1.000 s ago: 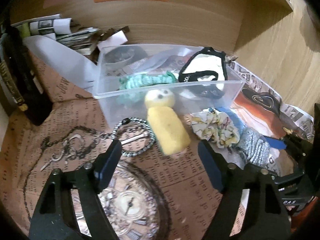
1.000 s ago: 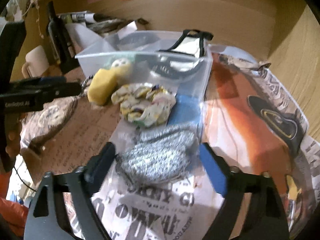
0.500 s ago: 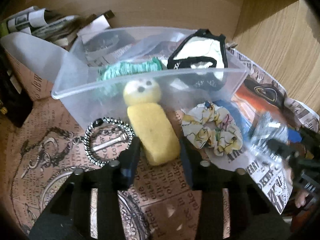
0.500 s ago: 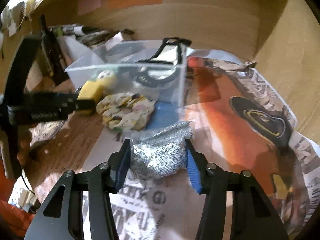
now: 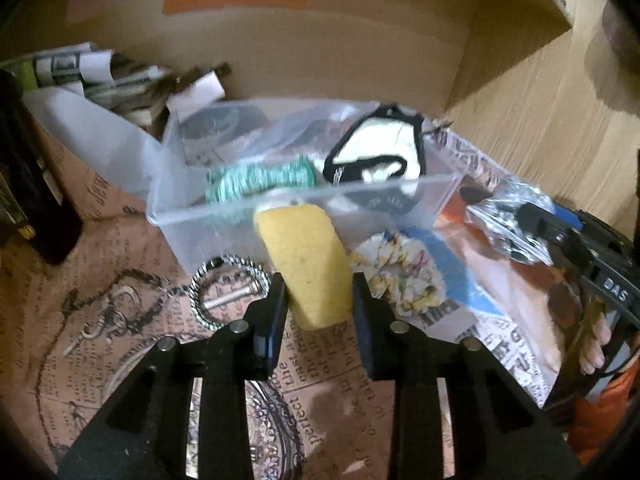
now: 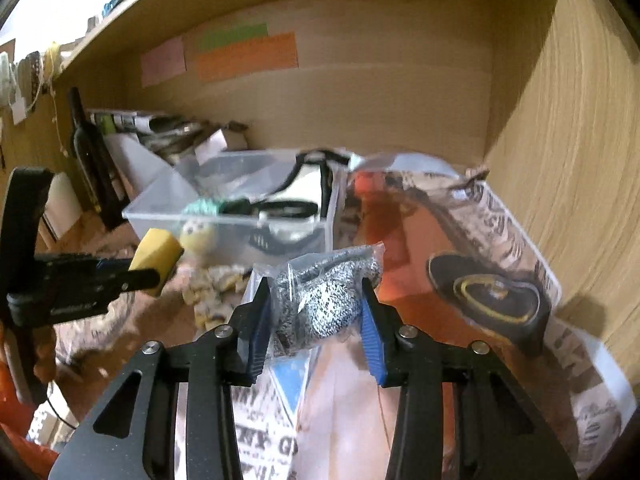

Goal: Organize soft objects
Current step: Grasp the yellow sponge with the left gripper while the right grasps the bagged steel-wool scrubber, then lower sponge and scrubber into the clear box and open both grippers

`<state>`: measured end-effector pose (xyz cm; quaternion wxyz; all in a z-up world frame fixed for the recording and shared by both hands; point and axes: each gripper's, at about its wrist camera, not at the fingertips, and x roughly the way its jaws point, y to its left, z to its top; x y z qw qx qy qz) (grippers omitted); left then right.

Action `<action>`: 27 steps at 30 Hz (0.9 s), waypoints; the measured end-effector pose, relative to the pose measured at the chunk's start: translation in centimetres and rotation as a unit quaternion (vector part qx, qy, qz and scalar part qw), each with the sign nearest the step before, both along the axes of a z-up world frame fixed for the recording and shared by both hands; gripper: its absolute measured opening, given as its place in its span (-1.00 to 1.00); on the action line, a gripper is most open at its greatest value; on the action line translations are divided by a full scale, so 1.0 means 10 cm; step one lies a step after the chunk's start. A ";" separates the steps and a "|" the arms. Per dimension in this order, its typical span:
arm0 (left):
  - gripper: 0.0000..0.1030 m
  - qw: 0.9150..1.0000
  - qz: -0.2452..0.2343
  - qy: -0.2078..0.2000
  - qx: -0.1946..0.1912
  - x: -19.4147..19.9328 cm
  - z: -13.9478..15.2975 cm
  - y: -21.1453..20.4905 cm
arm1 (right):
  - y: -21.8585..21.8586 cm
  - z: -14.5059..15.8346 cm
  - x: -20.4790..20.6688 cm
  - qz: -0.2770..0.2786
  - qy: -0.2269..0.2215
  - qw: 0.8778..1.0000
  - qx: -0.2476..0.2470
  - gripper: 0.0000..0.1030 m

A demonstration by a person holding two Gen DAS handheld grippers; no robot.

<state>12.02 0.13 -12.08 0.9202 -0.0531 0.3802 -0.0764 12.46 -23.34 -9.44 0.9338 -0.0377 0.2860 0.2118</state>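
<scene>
My left gripper (image 5: pixel 318 312) is shut on a yellow sponge doll (image 5: pixel 306 264) and holds it tilted up in front of the clear plastic bin (image 5: pixel 224 216). The doll also shows in the right wrist view (image 6: pixel 156 258). My right gripper (image 6: pixel 314 320) is shut on a bagged silver steel-wool pad (image 6: pixel 324 300), lifted off the newspaper. That pad shows at the right of the left wrist view (image 5: pixel 508 224). A floral scrunchie (image 5: pixel 404 272) lies on the table before the bin. The bin holds a green scrunchie (image 5: pixel 260 178) and a black-and-white cloth (image 5: pixel 380 152).
A metal ring with a chain (image 5: pixel 228 292) lies left of the doll. A dark bottle (image 6: pixel 90 152) and rolled papers (image 5: pixel 120 80) stand at the back left. Wooden walls (image 6: pixel 580 160) close the back and right. An orange-black printed sheet (image 6: pixel 460 280) covers the right side.
Both grippers closed on their objects and lifted them: the left raised the yellow doll, the right raised the steel-wool bag off the table toward the bin.
</scene>
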 end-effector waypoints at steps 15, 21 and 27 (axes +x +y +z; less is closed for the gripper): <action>-0.39 0.995 0.056 -0.082 0.012 0.13 0.57 0.45 | 0.48 0.49 0.32 0.050 -0.069 0.996 0.014 -0.29; -0.39 0.996 0.060 -0.059 0.017 0.37 0.47 0.59 | 0.69 0.46 0.55 0.068 -0.055 0.996 0.008 -0.29; -0.39 0.998 0.046 -0.021 0.029 0.61 0.23 0.59 | 0.88 0.30 0.85 0.079 -0.020 0.997 -0.002 -0.29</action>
